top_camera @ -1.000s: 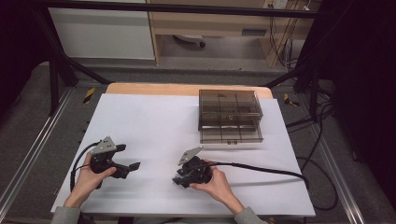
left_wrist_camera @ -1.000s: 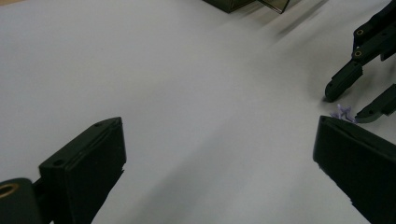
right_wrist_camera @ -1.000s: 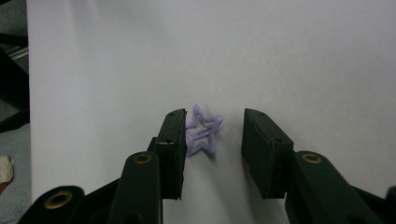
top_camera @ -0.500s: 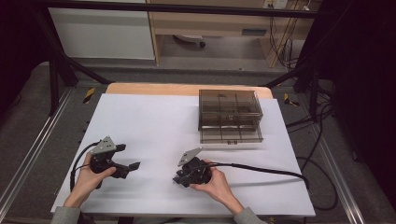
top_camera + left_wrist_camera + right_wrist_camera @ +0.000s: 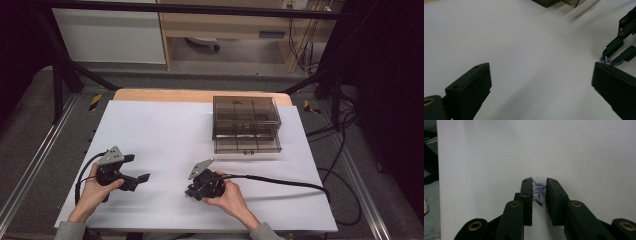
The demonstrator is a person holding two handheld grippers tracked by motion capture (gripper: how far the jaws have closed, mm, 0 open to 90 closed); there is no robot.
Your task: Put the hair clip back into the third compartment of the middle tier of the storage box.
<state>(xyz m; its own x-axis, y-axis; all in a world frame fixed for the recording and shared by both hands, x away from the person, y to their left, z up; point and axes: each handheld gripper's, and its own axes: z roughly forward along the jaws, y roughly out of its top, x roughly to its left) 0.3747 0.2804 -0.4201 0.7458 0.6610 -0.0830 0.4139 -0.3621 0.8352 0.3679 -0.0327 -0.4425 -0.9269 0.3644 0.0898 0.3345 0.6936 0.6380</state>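
Between our right gripper's [image 5: 539, 188] nearly shut, closing jaws at twelve o'clock lies the purple star clip [image 5: 537, 190], pads about touching.

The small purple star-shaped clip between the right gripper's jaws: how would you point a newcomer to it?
Start at the white table, well short of the smoky drawer box at its far right. The right gripper rests near the front edge, its jaws just closing around the purple star clip. It is the one coloured, wiry thing on the white surface.
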